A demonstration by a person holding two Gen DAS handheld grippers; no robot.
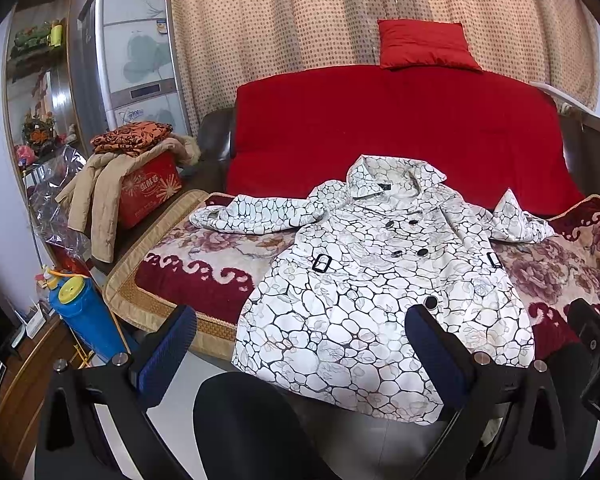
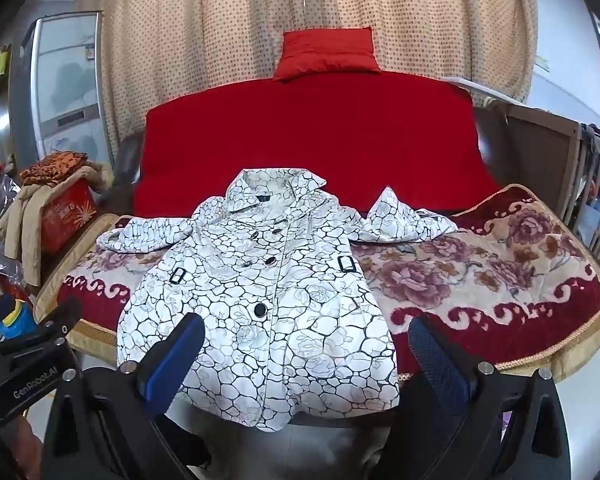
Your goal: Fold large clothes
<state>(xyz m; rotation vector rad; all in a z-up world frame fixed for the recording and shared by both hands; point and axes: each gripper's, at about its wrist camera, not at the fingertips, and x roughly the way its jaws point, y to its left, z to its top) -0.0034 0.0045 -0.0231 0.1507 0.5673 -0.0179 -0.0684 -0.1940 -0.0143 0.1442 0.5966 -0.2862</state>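
A white coat with a black cracked-stone print (image 1: 372,280) lies face up and spread out on a floral blanket (image 1: 204,248), collar away from me, hem hanging over the near edge. It also shows in the right wrist view (image 2: 260,288). Its left sleeve (image 1: 256,216) stretches sideways; its right sleeve (image 2: 404,220) is bunched up. My left gripper (image 1: 300,340) is open and empty, held just short of the hem. My right gripper (image 2: 306,344) is open and empty, above the hem's right part.
A red sofa back (image 1: 400,128) with a red cushion (image 1: 424,44) stands behind the coat. A red box with piled clothes (image 1: 140,176) and a blue bottle (image 1: 84,320) are on the left. A wooden crib (image 2: 572,168) stands on the right.
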